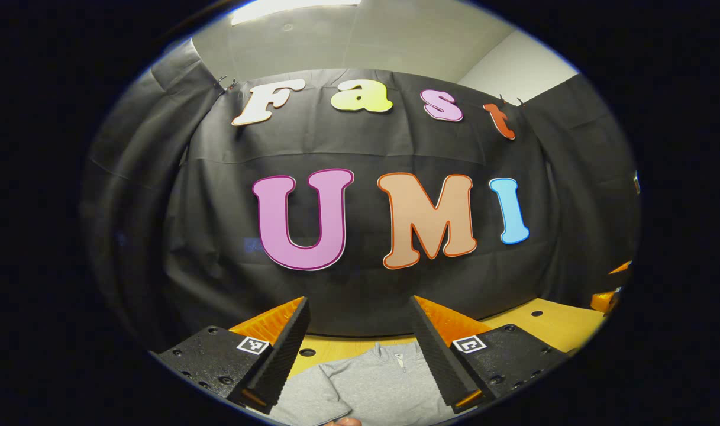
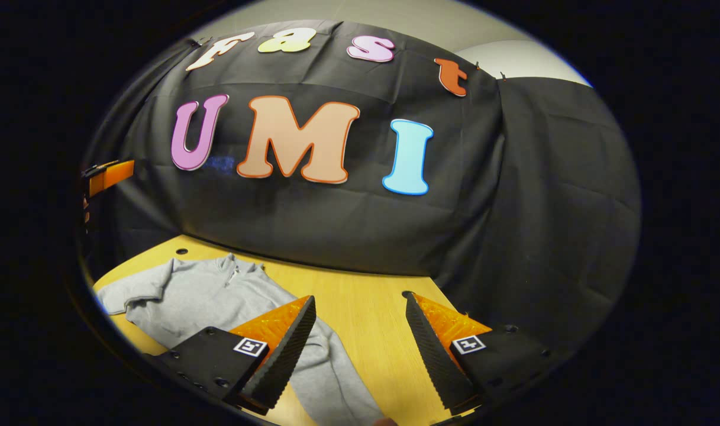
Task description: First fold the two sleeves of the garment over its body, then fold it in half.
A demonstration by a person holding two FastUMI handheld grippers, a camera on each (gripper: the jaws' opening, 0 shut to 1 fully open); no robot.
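Left gripper view: left gripper [image 1: 360, 349] raised above garment, jaws spread wide, nothing between them. Grey garment [image 1: 368, 384] flat on wooden table [image 1: 549, 328], seen through the gap between the fingers; collar with short placket at far end of garment, toward black cloth wall [image 1: 360, 284]. Fold or sleeve edge visible on near-left part of garment. Round holes in table just left of collar and farther right of it. Other gripper [image 1: 611, 296] partly visible well to the right of garment, at the picture's edge; state of its jaws cannot be told from here. Sliver of a hand [image 1: 342, 421] at bottom edge, below garment.

Right gripper view: other gripper [image 2: 108, 174] partly visible above and left of garment, against cloth wall [image 2: 348, 231]. Garment [image 2: 218, 299] lying on table [image 2: 365, 319], collar toward wall, one sleeve [image 2: 330, 367] running down from body and passing under the left finger of right gripper [image 2: 360, 346]. Opposite sleeve bunched at far-left side of garment. Right gripper above table just right of garment body, jaws wide apart, empty, not touching cloth.
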